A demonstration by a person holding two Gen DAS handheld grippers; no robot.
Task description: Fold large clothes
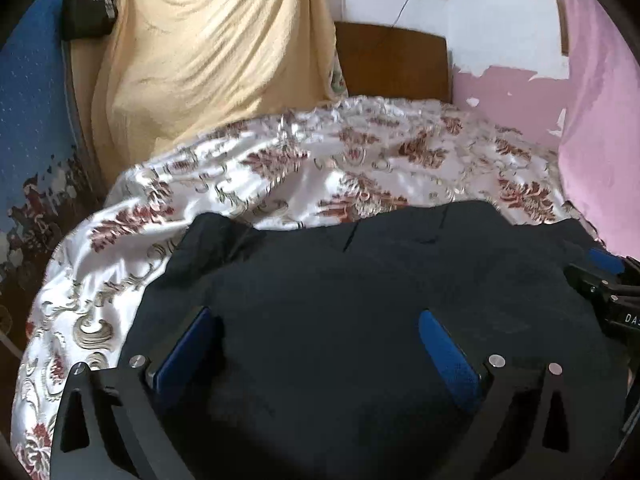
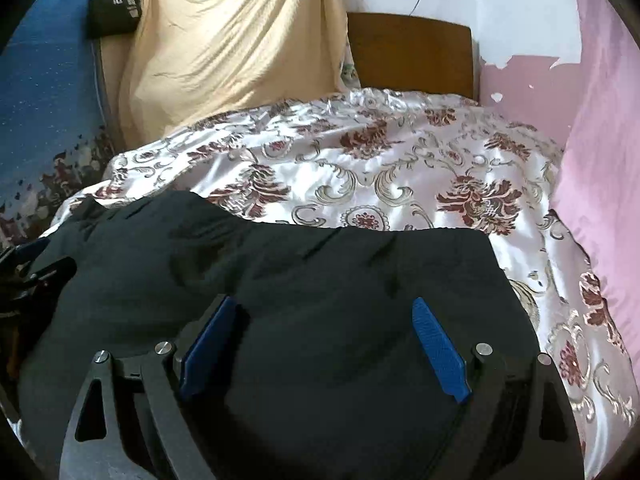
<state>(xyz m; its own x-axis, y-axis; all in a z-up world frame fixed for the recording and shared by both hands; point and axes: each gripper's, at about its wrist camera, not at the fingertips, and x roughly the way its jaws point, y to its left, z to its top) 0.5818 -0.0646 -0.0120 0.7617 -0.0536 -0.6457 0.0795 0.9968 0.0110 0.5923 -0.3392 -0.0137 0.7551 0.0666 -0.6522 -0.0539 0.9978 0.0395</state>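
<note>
A large dark garment (image 1: 360,280) lies spread over the near part of a bed, folded into a broad block; in the right wrist view the same dark garment (image 2: 320,280) fills the lower middle. My left gripper (image 1: 316,320) hovers low over the garment's left part with its blue pads wide apart and nothing pinched between them. My right gripper (image 2: 324,312) stands open above the garment's right part, its blue pads apart and free of cloth. The right gripper (image 1: 604,276) shows at the right edge of the left wrist view, the left gripper (image 2: 28,264) at the left edge of the right wrist view.
The bed carries a shiny white bedspread with maroon flowers (image 2: 380,168). Behind it stand a wooden headboard (image 2: 412,52) and a hanging yellow cloth (image 2: 224,48). A pink wall (image 2: 600,160) runs close along the right. A black bag (image 1: 86,16) hangs at the back left.
</note>
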